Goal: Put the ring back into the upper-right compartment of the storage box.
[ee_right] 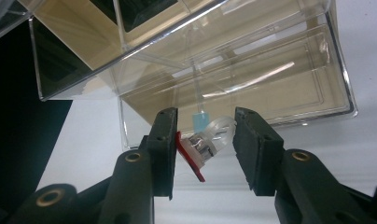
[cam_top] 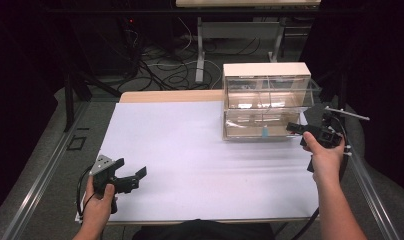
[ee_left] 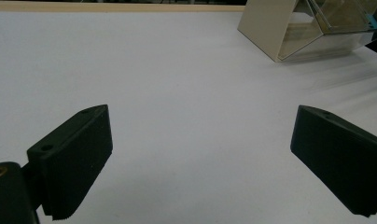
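Note:
A beige cabinet with clear plastic drawers [cam_top: 266, 100] stands at the far right of the white table. My right gripper [cam_top: 294, 128] hovers just right of its lower drawer [ee_right: 270, 88], jaws pointing at it. In the right gripper view the gripper [ee_right: 203, 151] is shut on a small clear piece with a metal middle and a red end [ee_right: 201, 150]; the red end lies against the left pad and the clear end against the right pad. A small blue tab [ee_right: 200, 121] shows on the drawer front behind it. My left gripper [cam_top: 132, 175] rests open near the front left, nothing between its fingers [ee_left: 74, 158].
The white sheet [cam_top: 190, 150] covers the tabletop, with a wooden edge [cam_top: 170, 96] at the back. The beige side of the cabinet [ee_left: 266, 28] shows at the top right of the left gripper view. Cables and table legs lie on the floor beyond.

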A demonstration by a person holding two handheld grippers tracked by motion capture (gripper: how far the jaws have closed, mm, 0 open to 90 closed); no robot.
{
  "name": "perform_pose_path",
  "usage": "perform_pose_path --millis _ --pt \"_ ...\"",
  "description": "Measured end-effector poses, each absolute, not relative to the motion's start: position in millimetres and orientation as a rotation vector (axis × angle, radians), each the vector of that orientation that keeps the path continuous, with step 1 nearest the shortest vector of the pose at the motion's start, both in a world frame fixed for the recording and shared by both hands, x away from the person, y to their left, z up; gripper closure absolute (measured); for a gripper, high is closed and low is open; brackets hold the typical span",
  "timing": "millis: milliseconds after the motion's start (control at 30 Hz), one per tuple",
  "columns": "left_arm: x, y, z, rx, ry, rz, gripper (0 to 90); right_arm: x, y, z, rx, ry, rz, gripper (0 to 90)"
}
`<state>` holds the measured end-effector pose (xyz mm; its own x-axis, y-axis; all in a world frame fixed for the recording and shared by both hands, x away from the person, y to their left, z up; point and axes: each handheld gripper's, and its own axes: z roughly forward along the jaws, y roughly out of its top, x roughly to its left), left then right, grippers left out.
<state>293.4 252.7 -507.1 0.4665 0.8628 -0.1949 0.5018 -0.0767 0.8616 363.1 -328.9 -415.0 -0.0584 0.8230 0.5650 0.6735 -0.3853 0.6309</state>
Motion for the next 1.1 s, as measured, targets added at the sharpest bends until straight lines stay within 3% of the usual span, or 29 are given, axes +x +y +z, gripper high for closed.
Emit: perform_pose_path --millis 633,1100 --pt "293.2 250.7 -508.1 1.735 1.176 0.467 6.0 364.0 -320.2 -386.5 2.023 1.685 1.48 60.2" --pt "293.2 250.6 -508.0 1.735 1.176 0.467 6.0 384.6 -320.7 -367.5 2.042 1.689 1.434 60.1"
